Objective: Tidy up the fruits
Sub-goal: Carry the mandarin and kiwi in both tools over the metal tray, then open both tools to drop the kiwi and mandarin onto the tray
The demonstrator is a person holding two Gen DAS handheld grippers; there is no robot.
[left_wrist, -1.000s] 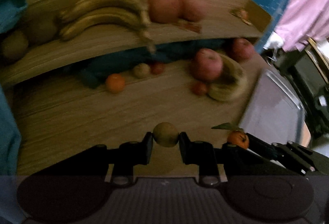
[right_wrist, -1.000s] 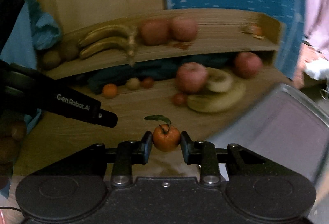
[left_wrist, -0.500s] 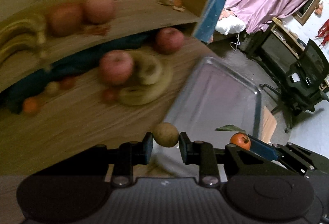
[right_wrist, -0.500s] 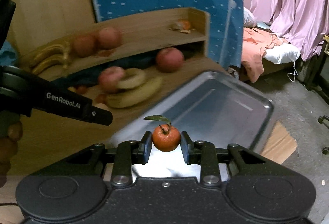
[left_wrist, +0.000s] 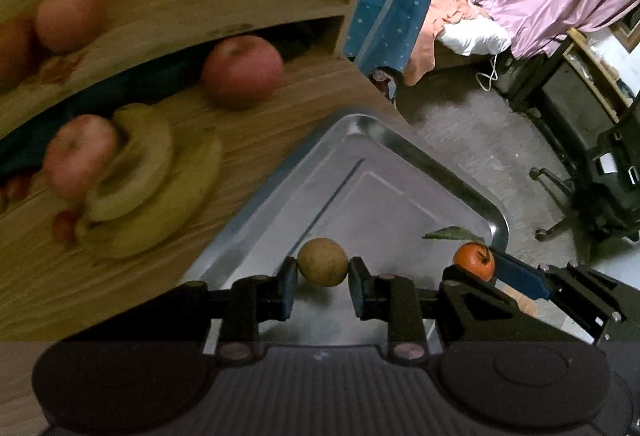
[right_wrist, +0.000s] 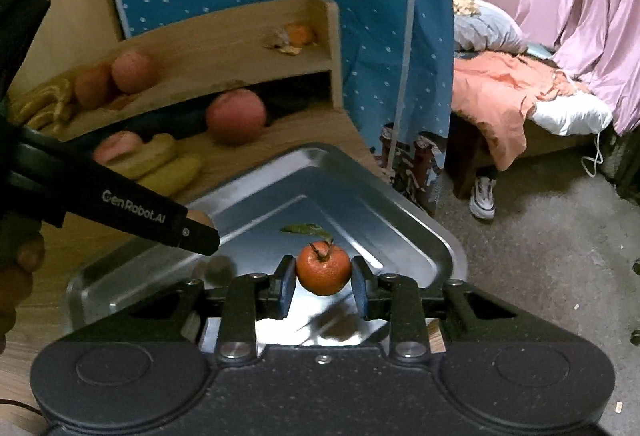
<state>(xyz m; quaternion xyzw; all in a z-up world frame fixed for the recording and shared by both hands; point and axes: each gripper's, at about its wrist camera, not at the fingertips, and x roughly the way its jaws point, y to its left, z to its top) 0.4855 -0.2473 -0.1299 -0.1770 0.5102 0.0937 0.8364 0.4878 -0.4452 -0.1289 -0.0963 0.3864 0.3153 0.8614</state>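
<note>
Brown fruit (left_wrist: 322,262) only in left view

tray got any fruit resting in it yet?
No: the metal tray is bare; the tangerine sits clamped in the right gripper above it.

Brand text: "GenRobot.AI", white letters
Carrier: black finger of the left tool (right_wrist: 322,264) as seen from the right wrist view
Other readable text: none in either view
</note>
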